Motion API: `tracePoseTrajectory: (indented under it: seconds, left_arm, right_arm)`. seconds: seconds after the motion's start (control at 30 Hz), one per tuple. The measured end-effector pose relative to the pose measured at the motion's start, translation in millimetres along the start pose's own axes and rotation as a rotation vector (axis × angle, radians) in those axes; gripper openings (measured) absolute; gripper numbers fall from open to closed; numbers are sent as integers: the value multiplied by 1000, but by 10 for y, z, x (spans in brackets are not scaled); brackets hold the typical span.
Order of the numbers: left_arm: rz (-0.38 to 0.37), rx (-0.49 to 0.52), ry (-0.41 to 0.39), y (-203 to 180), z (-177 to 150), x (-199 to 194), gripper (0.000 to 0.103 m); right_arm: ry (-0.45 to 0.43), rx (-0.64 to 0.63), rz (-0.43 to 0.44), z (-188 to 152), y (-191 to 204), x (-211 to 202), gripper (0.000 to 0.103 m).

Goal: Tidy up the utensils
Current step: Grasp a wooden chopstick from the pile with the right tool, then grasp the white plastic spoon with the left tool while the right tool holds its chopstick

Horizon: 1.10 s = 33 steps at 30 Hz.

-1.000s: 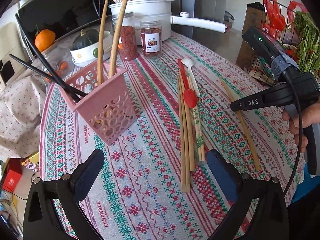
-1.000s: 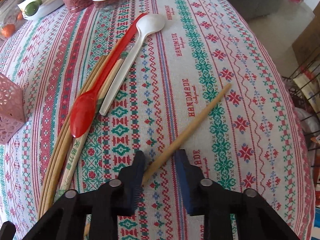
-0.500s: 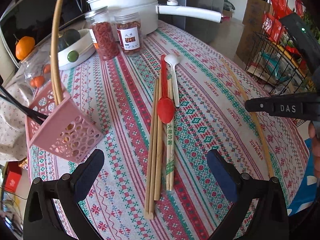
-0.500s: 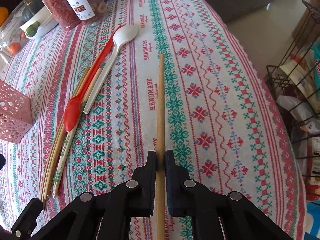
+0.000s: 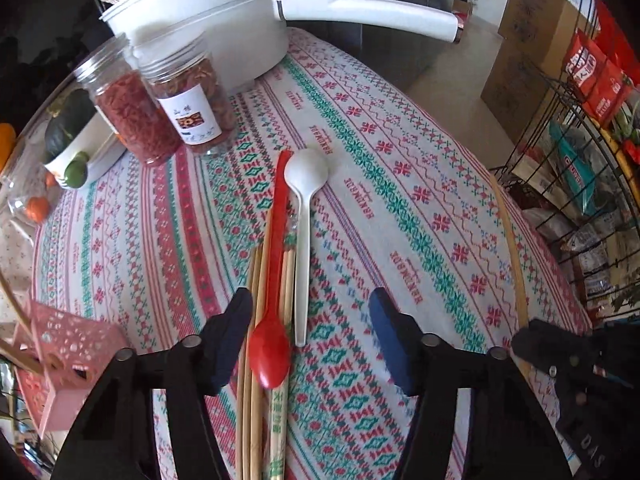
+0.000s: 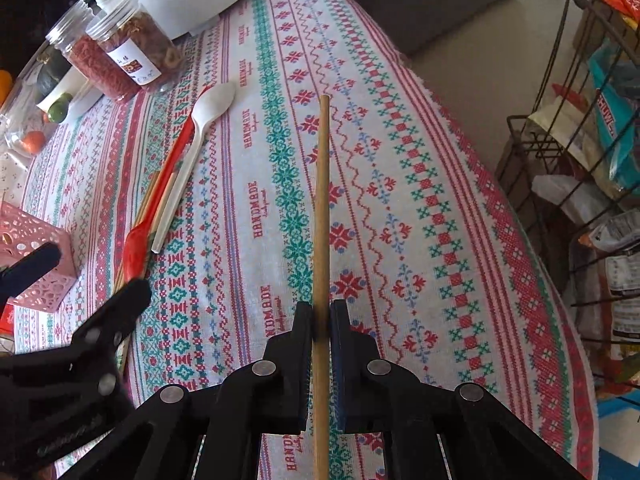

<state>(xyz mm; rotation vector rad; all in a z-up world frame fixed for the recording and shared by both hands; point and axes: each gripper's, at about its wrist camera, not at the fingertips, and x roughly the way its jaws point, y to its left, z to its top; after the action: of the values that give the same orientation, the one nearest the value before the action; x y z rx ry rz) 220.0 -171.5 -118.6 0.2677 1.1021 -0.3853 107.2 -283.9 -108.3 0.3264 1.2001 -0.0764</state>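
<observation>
right gripper [image 6: 321,320] clamped on single chopstick [image 6: 322,200], raised off tablecloth [image 6: 440,220] for pink holder [image 6: 28,264]. left gripper [image 5: 310,322], jaws just closing, still apart, straddles red spoon [image 5: 270,344] for pickup.

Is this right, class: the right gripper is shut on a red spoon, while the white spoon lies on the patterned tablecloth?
Not quite. The right gripper is shut on a wooden chopstick, as the right wrist view shows. The red spoon lies on the patterned tablecloth beside the white spoon; the rest stands.
</observation>
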Motion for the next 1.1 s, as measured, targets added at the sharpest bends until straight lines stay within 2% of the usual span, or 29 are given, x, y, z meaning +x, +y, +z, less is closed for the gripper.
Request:
tracePoseTrajectory:
  seconds: [0.03, 0.1, 0.2, 0.3, 0.5, 0.7, 0.77, 0.97, 1.1]
  left_arm:
    - [-8, 1, 4, -5, 73, 67, 50]
    - [-24, -11, 16, 20, 201, 190, 36]
    - [-74, -38, 36, 70, 330, 343, 24]
    - [-83, -22, 40, 56, 402, 446, 17]
    - [-46, 12, 78, -19, 368, 530, 15]
    - [-91, 48, 112, -17, 129, 399, 15]
    - [-93, 52, 100, 4, 55, 322, 15]
    - [-133, 40, 118, 83, -162, 106, 16]
    - [-125, 42, 140, 88, -299, 71, 16]
  right_arm:
    - [-2, 0, 1, 8, 2, 4, 7]
    - [-5, 0, 5, 20, -7, -1, 7]
    - [-1, 4, 23, 36, -27, 11, 7]
    - [-2, 0, 34, 57, -38, 9, 7]
    - [0, -4, 63, 84, -11, 23, 7]
    - [1, -8, 68, 88, 22, 31, 7]
    - [1, -5, 71, 93, 16, 31, 7]
    - [-4, -4, 76, 76, 30, 7, 7]
    - [-4, 1, 77, 71, 27, 8, 7]
